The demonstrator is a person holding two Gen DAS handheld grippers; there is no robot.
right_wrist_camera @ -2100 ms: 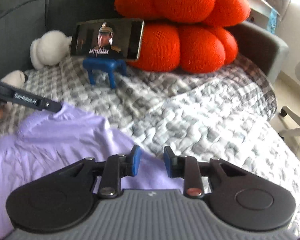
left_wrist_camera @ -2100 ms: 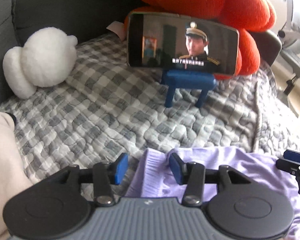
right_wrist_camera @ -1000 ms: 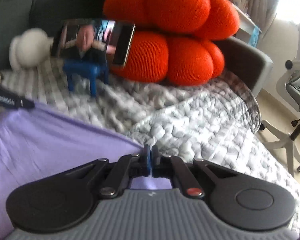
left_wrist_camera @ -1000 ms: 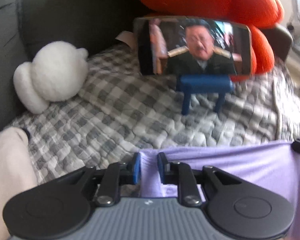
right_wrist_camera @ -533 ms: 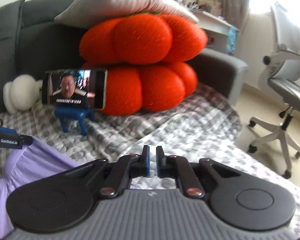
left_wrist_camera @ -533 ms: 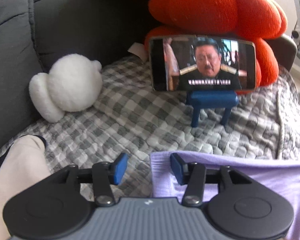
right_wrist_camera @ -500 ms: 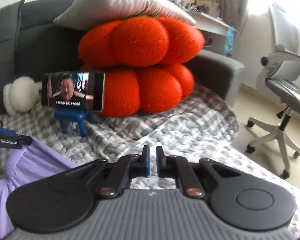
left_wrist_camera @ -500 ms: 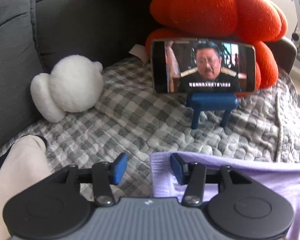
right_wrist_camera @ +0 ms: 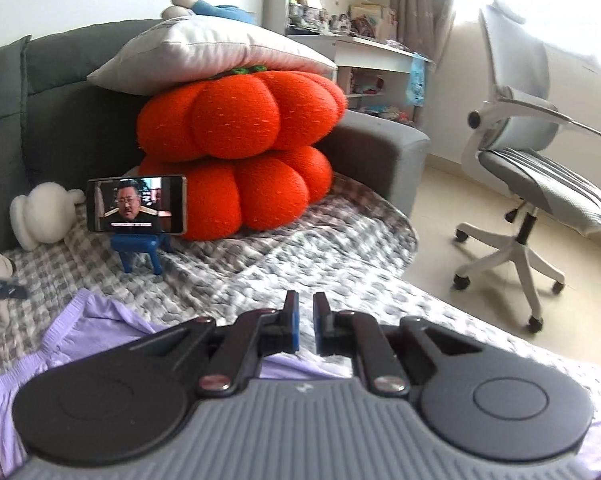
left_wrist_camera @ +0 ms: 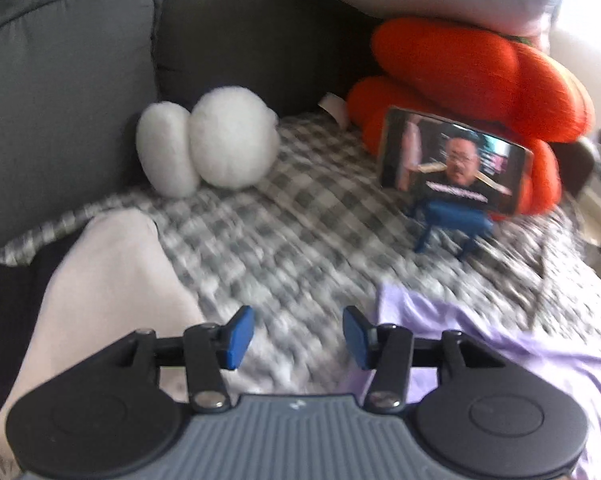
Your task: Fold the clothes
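Grey sofa, grey-and-white checked quilt over its seat, two stacked orange pumpkin cushions, white pillow on top, phone playing video on a small blue stand, white plush toy, white office chair on pale floor.

Both grippers alike — ribbed grey body, black round housings, silver screws, blue-padded fingers.
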